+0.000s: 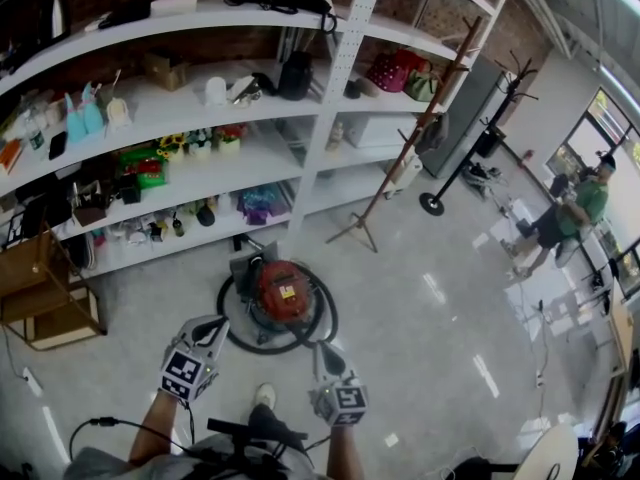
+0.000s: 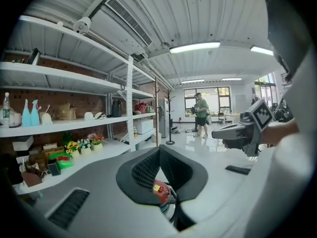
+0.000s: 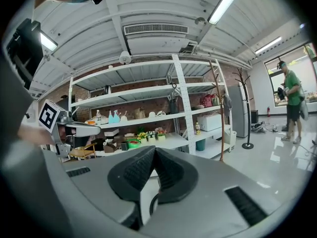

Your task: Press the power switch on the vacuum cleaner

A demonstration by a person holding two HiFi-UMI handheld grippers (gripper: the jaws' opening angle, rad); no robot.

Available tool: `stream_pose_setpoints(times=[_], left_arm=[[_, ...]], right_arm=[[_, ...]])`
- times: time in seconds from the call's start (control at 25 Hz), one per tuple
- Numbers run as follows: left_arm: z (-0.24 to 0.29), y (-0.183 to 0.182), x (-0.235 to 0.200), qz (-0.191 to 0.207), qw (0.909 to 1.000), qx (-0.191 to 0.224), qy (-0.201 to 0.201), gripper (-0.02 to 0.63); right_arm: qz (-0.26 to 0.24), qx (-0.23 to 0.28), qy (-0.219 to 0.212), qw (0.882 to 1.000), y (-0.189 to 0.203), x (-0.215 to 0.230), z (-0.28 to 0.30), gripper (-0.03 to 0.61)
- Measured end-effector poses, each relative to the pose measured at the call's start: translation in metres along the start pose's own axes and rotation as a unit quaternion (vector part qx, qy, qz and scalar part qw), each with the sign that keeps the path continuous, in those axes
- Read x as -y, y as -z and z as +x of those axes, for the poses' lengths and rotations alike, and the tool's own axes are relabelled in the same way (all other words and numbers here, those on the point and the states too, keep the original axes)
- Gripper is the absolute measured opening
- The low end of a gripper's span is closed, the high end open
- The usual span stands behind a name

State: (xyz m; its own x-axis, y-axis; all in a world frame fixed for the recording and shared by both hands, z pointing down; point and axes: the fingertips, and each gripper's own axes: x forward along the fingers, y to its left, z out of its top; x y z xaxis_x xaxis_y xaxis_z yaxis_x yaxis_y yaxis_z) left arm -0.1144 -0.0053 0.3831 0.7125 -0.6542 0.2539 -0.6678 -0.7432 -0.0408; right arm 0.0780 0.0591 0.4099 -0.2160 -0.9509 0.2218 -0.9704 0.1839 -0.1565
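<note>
Two grippers sit low. The left gripper [image 1: 210,330] has its jaws pressed together, empty. The red vacuum cleaner [image 1: 283,290] stands on the floor just ahead, hose [image 1: 222,313] coiled round it, untouched. The right gripper [image 1: 328,356] is likewise closed and empty. The shelves [image 1: 343,88] behind hold spray bottles [image 1: 80,118], potted flowers [image 1: 200,146] and bags [image 1: 395,68].

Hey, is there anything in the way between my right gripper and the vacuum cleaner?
Only the black hose: it loops on the floor around the vacuum cleaner, so part of it lies between that and the right gripper. Reaching down from above should probably clear it.
</note>
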Motion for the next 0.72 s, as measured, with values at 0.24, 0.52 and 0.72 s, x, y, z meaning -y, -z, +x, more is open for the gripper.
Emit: stream_pose_setpoints(times=[0.24,0.52,0.72], left_arm=[[0.039,-0.005,-0.013,-0.004,0.9999,-0.012,-0.009,-0.008],[0.083,-0.012,-0.014,-0.002,0.9997,-0.02,-0.014,-0.008],[0.103,-0.017,-0.012,0.001,0.9996,-0.023,-0.018,-0.008]], right_arm=[[0.002,-0.008,-0.017,1.0,-0.007,0.024,0.036,0.012],[0.005,-0.017,-0.03,0.999,-0.019,0.054,0.064,0.012],[0.006,-0.017,-0.036,0.999,-0.023,0.075,0.076,0.012]])
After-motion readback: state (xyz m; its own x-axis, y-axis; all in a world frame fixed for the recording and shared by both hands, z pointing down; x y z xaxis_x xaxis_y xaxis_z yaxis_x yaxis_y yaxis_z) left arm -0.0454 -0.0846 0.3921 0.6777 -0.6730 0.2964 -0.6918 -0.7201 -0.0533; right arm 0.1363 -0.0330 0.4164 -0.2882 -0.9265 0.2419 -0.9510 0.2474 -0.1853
